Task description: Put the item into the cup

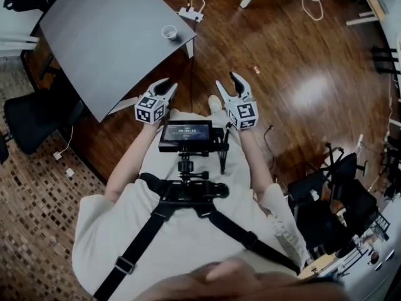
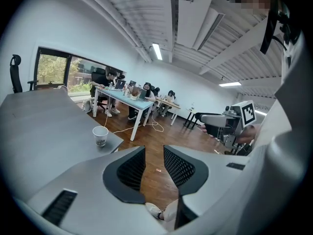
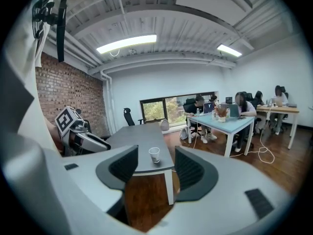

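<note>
Just one cup (image 1: 169, 32) on one table (image 1: 106, 36).

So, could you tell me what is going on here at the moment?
A person stands on a wooden floor near a grey table, holding a two-jaw gripper in each hand. The left gripper and the right gripper both have their jaws apart with nothing between them. A white paper cup stands upright near the table's corner, away from both grippers. A small object lies on the floor beyond the right gripper, too small to identify. Nothing has been picked up yet.
</note>
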A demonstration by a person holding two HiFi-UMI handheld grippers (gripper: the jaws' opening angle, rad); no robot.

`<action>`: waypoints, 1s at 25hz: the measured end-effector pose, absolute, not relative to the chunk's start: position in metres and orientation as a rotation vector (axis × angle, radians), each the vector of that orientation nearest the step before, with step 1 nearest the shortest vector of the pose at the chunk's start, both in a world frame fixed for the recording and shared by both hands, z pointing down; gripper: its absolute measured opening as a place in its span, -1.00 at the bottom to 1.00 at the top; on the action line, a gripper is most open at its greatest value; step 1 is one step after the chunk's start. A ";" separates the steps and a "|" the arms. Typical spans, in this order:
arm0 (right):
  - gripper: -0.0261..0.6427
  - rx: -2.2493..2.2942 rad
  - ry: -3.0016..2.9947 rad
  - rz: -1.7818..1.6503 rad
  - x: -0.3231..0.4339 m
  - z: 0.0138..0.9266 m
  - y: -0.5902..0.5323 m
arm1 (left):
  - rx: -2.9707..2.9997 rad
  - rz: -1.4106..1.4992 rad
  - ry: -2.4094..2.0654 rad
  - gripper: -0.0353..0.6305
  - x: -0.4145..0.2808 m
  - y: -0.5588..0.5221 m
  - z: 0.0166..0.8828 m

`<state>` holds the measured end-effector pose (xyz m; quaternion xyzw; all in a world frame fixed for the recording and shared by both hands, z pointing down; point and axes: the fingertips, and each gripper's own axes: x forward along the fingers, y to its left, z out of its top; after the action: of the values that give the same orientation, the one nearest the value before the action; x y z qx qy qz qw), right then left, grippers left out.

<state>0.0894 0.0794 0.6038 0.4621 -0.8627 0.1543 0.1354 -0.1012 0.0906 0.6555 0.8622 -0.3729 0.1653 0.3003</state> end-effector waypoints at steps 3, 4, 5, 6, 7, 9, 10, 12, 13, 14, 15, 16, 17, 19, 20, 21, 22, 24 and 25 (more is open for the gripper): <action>-0.18 1.377 -2.482 0.473 0.094 0.606 0.081 | 2.303 0.461 -0.969 -0.55 -0.098 0.090 0.656; -0.18 1.384 -2.478 0.480 0.095 0.607 0.082 | 2.306 0.470 -0.965 -0.55 -0.096 0.091 0.657; -0.18 1.388 -2.475 0.484 0.095 0.608 0.083 | 2.309 0.479 -0.960 -0.55 -0.095 0.092 0.657; -0.18 1.390 -2.475 0.483 0.095 0.608 0.084 | 2.312 0.486 -0.955 -0.55 -0.094 0.092 0.658; -0.18 1.389 -2.475 0.481 0.094 0.609 0.084 | 2.313 0.489 -0.951 -0.55 -0.093 0.093 0.658; -0.18 1.382 -2.478 0.473 0.092 0.610 0.086 | 2.313 0.492 -0.947 -0.55 -0.093 0.094 0.659; -0.18 1.375 -2.481 0.470 0.091 0.609 0.086 | 2.312 0.491 -0.946 -0.55 -0.094 0.094 0.660; -0.18 1.361 -2.490 0.465 0.086 0.607 0.087 | 2.311 0.488 -0.949 -0.55 -0.095 0.094 0.661; -0.18 1.355 -2.495 0.463 0.084 0.605 0.087 | 2.310 0.485 -0.953 -0.55 -0.095 0.094 0.662; -0.18 1.349 -2.499 0.460 0.082 0.603 0.087 | 2.308 0.481 -0.957 -0.55 -0.096 0.094 0.662; -0.18 1.343 -2.502 0.457 0.080 0.602 0.087 | 2.305 0.479 -0.962 -0.55 -0.097 0.093 0.662; -0.18 1.336 -2.504 0.454 0.079 0.602 0.087 | 2.301 0.477 -0.967 -0.55 -0.097 0.093 0.662; -0.18 1.330 -2.505 0.452 0.078 0.601 0.087 | 2.297 0.475 -0.970 -0.55 -0.097 0.093 0.663; -0.18 1.315 -2.507 0.452 0.077 0.604 0.088 | 2.296 0.475 -0.971 -0.55 -0.096 0.093 0.663; -0.18 1.308 -2.508 0.453 0.077 0.606 0.088 | 2.298 0.478 -0.971 -0.55 -0.096 0.094 0.663; -0.18 1.301 -2.510 0.455 0.076 0.607 0.088 | 2.299 0.480 -0.972 -0.55 -0.096 0.094 0.663; -0.18 1.295 -2.513 0.455 0.075 0.607 0.087 | 2.298 0.480 -0.976 -0.55 -0.096 0.094 0.663; -0.18 1.285 -2.520 0.452 0.072 0.606 0.086 | 2.289 0.479 -0.988 -0.55 -0.100 0.093 0.664; -0.18 1.282 -2.523 0.451 0.071 0.605 0.085 | 2.286 0.479 -0.994 -0.55 -0.101 0.093 0.664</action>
<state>0.0707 0.0854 0.6051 0.4429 -0.8721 0.1559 0.1374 -0.1009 0.0929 0.6637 0.8600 -0.3740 0.1800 0.2969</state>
